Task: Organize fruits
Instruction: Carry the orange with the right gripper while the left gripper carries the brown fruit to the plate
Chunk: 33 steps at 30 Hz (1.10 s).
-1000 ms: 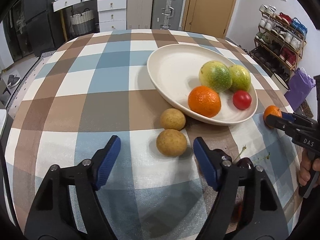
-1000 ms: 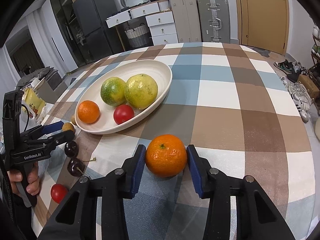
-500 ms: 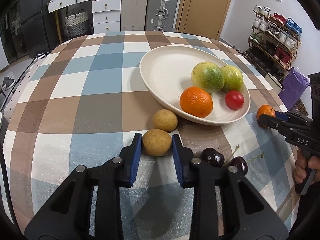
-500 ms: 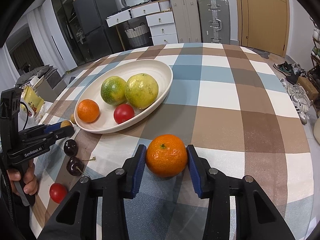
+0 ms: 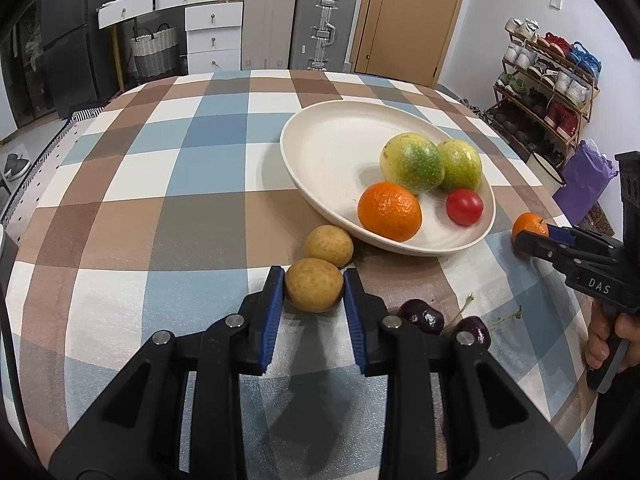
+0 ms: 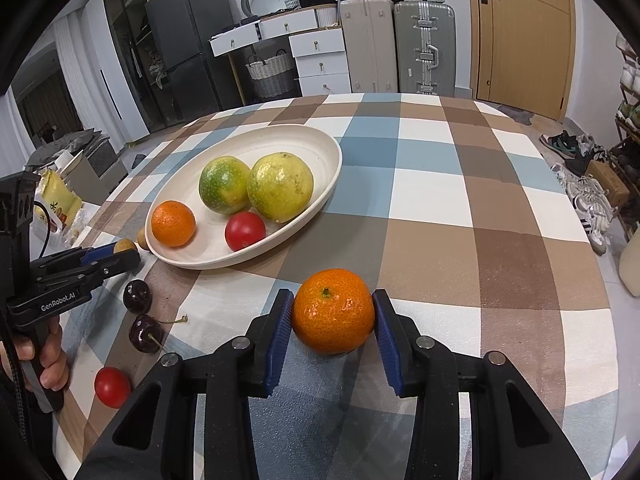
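Note:
On the checked tablecloth my left gripper [image 5: 314,286] is shut on a small tan round fruit [image 5: 314,290], its blue pads pressing both sides. A second tan fruit [image 5: 329,245] lies just beyond, against the cream oval plate [image 5: 320,152]. The plate holds an orange [image 5: 389,211], two yellow-green fruits [image 5: 412,162] and a red tomato [image 5: 464,207]. My right gripper [image 6: 333,312] is shut on a tangerine [image 6: 333,311] resting on the cloth to the right of the plate [image 6: 320,148]. Both grippers point steeply downward.
Two dark cherries [image 5: 421,316] with stems lie right of my left gripper, and a loose red tomato [image 6: 112,387] sits near the table's edge. Suitcases, white drawers and a door stand behind the table; a shoe rack [image 5: 548,88] is at the right.
My left gripper has closed from wide open onto the nearer tan fruit. The right gripper has kept its hold on the tangerine without moving.

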Motion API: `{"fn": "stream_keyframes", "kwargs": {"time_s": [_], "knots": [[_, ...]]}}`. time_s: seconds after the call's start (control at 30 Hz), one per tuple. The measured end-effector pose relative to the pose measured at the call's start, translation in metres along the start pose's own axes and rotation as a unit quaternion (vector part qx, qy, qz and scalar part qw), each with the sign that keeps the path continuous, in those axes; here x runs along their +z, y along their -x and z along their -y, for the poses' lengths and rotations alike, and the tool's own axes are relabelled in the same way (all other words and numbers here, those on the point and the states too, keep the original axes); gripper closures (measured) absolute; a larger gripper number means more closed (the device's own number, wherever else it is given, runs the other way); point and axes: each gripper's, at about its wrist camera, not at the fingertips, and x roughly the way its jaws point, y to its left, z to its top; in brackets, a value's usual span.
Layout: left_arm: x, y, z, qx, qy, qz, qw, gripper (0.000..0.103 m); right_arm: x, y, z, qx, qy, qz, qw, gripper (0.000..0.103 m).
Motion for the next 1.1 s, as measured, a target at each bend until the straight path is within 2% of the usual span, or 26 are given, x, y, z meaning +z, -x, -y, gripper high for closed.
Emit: {"fn": "stream_keyframes", "kwargs": {"time_s": [0.7, 1.1], "knots": [[0.000, 0.041, 0.005, 0.001, -0.015, 0.044, 0.9989, 0.076, 0.000, 0.033, -0.021, 0.012, 0.019, 0.040, 0.999, 0.063], [0.020, 0.050, 0.024, -0.002, -0.028, 0.068, 0.9973, 0.076, 0.017, 0.033, -0.037, 0.042, 0.039, 0.060, 0.997, 0.063]]}}
